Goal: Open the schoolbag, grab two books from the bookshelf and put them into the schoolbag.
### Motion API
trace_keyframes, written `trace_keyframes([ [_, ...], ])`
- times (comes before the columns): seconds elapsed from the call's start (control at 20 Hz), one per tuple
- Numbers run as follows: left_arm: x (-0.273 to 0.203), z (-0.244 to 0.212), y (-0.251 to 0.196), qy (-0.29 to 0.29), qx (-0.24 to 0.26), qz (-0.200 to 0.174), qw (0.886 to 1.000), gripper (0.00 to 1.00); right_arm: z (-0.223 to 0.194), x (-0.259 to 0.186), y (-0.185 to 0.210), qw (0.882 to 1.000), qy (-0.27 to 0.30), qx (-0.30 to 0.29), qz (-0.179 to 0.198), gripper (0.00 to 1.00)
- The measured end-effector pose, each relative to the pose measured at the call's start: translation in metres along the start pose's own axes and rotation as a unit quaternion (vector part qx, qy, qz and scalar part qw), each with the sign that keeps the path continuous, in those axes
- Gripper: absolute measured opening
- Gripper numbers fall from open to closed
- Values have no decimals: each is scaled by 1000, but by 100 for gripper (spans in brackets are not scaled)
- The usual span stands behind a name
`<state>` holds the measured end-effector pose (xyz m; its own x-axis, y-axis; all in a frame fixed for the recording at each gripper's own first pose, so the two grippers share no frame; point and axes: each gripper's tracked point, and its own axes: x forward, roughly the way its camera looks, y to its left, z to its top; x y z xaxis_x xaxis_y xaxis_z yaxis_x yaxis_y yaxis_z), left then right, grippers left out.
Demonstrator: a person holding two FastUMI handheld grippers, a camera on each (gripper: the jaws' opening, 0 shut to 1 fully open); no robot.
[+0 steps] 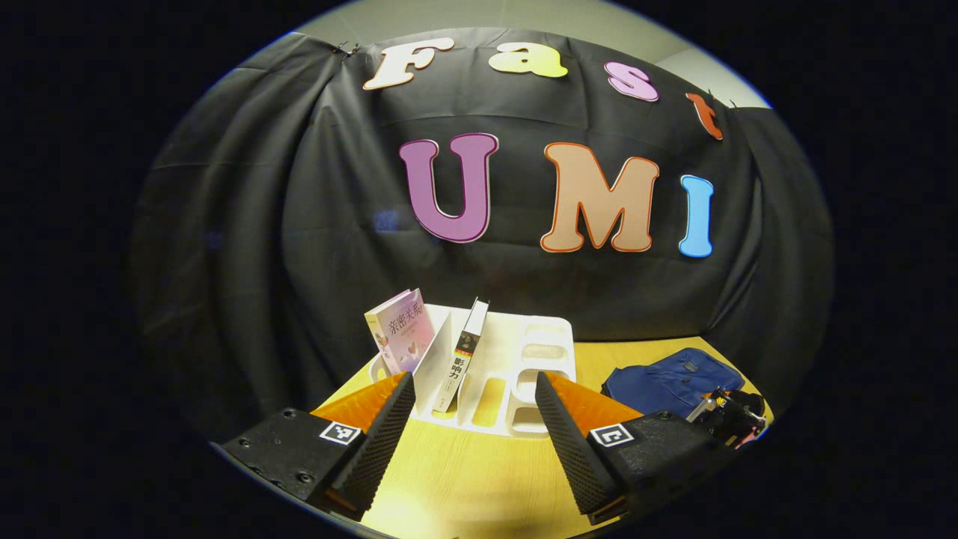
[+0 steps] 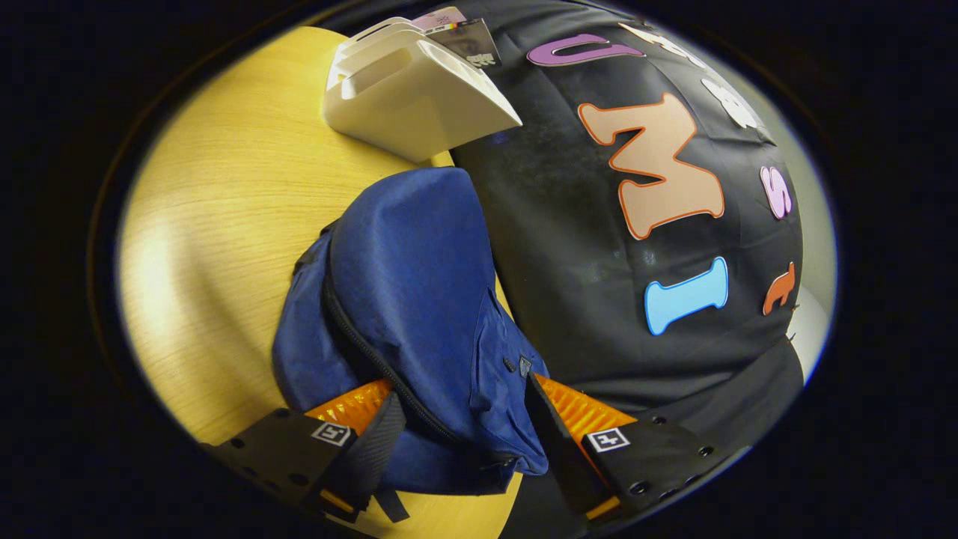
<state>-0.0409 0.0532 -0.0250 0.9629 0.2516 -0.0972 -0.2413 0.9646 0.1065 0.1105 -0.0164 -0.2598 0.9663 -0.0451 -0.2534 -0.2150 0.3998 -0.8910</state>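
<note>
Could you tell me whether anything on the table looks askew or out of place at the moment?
Nothing is spilled or damaged. The two books lean rather than stand straight in the white bookshelf: the pink book tilts left, the black-spined book tilts right. The blue schoolbag lies slumped, zip apparently closed.

Two books are standing in one white rack [image 1: 516,359]: a pink book [image 1: 403,332] and a dark book [image 1: 465,352]. One blue schoolbag [image 2: 412,299] is lying on the table [image 2: 224,224].
</note>
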Motion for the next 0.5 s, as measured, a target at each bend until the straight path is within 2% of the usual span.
trace_keyframes([
  [0.05, 0, 0, 0, 1, -1, 1, 1000, 92, -1, 4, 1, 1000, 2, 2, 3, 88],
  [0.2, 1, -2, 2, 6, -2, 6, 1000, 95, -1, 10, 6, 1000, 7, 11, 14, 87],
  [0.25, 0, -3, 1, 9, -3, 6, 1000, 95, -1, 12, 9, 1000, 8, 12, 18, 92],
  [0.3, 0, -4, 2, 10, -3, 7, 1000, 95, 1, 13, 12, 1000, 8, 13, 23, 80],
  [0.5, 1, -8, 2, 19, -5, 8, 1000, 95, 8, 17, 12, 1000, -1, 15, 25, 22],
])
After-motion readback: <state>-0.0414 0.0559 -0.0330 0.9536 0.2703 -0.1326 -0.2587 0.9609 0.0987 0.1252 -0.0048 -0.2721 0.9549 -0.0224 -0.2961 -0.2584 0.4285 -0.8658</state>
